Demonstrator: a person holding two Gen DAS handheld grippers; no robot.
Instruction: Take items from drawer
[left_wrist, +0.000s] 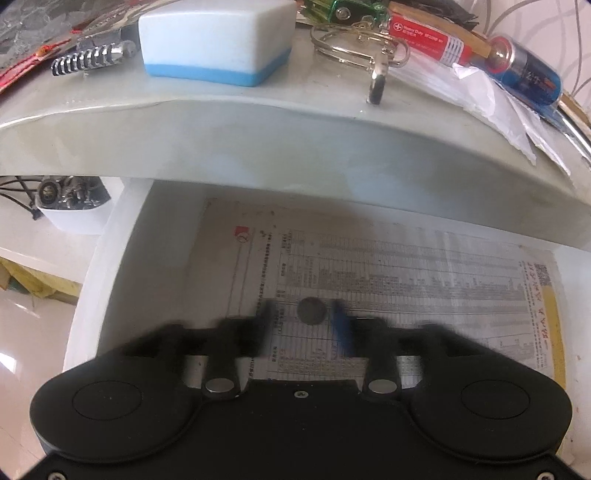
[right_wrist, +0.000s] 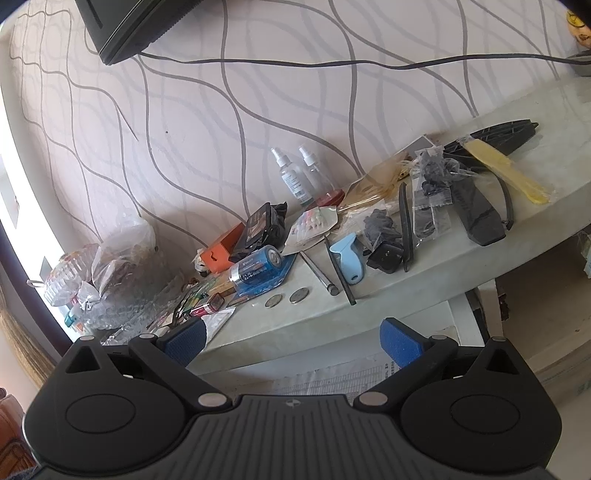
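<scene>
Coin in open drawer, left tongs spread around it; right tongs spread and empty over the counter.

Left wrist view: a small, dark, round coin (left_wrist: 312, 311) lies flat on the printed paper liner (left_wrist: 406, 280) of the white drawer (left_wrist: 122, 258). The countertop edge (left_wrist: 258, 140) overhangs the drawer's rear. The left gripper (left_wrist: 304, 321), blurred, stands spread, coin between its fingertips, untouched. Right wrist view: the right gripper (right_wrist: 291, 338) is spread, empty, before the cluttered counter, where two coins (right_wrist: 286, 298) lie near a blue battery (right_wrist: 256, 267).

Two clear spray bottles (right_wrist: 295, 173) stand against the wavy-patterned wall (right_wrist: 221, 129); a black cable (right_wrist: 332, 64) runs across it.
</scene>
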